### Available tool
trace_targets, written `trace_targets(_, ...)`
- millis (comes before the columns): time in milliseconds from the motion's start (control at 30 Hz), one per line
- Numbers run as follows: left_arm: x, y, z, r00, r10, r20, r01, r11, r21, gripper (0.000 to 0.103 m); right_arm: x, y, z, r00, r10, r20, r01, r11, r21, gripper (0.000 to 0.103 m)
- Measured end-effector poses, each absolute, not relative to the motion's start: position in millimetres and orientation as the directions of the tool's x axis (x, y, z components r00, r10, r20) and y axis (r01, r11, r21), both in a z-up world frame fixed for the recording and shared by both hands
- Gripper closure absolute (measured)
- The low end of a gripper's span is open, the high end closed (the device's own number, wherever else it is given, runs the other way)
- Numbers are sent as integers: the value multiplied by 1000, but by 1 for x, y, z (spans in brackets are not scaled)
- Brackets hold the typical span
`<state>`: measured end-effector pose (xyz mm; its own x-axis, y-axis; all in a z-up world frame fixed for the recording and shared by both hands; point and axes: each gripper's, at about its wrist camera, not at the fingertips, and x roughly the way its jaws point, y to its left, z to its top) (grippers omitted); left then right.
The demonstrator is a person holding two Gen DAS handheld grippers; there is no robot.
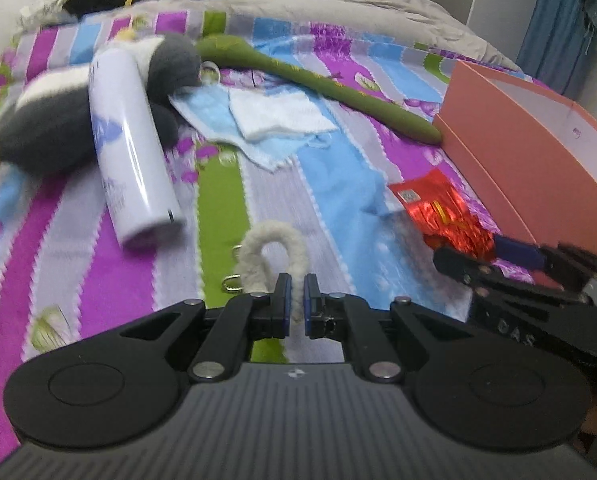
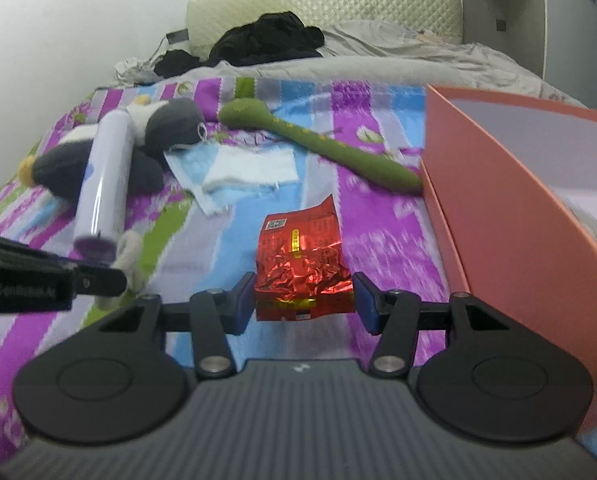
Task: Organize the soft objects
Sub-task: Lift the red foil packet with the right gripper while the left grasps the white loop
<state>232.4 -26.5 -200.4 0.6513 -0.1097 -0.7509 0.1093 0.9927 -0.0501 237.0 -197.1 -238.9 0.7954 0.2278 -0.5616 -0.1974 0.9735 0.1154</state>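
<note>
A bedspread [image 2: 202, 360] striped in magenta, lime green, sky blue and grey fills the frame. At centre lies a crinkled red foil packet [image 2: 302, 268] with gold marks. At left: a white spray can [image 2: 104, 176] and a grey-and-white plush toy [image 2: 166, 132] with yellow tips. An olive-green plush snake [image 2: 322, 146] crosses the upper middle, above blue and white cloths [image 2: 234, 176]. A salmon-pink box [image 2: 518, 216] stands at right.

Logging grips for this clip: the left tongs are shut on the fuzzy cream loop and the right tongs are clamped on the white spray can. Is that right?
Not quite. The right tongs hold the red foil packet, as the right wrist view shows; the white spray can lies loose on the bedspread. The left tongs are indeed shut on the fuzzy cream loop.
</note>
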Motion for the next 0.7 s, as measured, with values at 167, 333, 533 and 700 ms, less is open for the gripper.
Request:
trace_targets(167, 224, -27, -216, 632, -140, -763, 92, 990, -105, 94, 218, -203, -247, 766, 221, -603, -186, 975, 122, 48)
trace_targets(333, 219, -32, -223, 630, -150, -762, 95, 989, -117, 72, 209, -203, -249, 771, 225, -596, -192, 974, 118, 47)
trace_targets(533, 213, -29, -223, 658, -146, -738, 59, 988, -143, 39, 212, -192, -256, 766, 176, -618, -194, 980, 39, 41)
trace_targets(700, 212, -22, -229, 665, -120, -737, 18, 989, -145, 35, 212, -189, -256, 782, 182, -596, -215, 977, 17, 41)
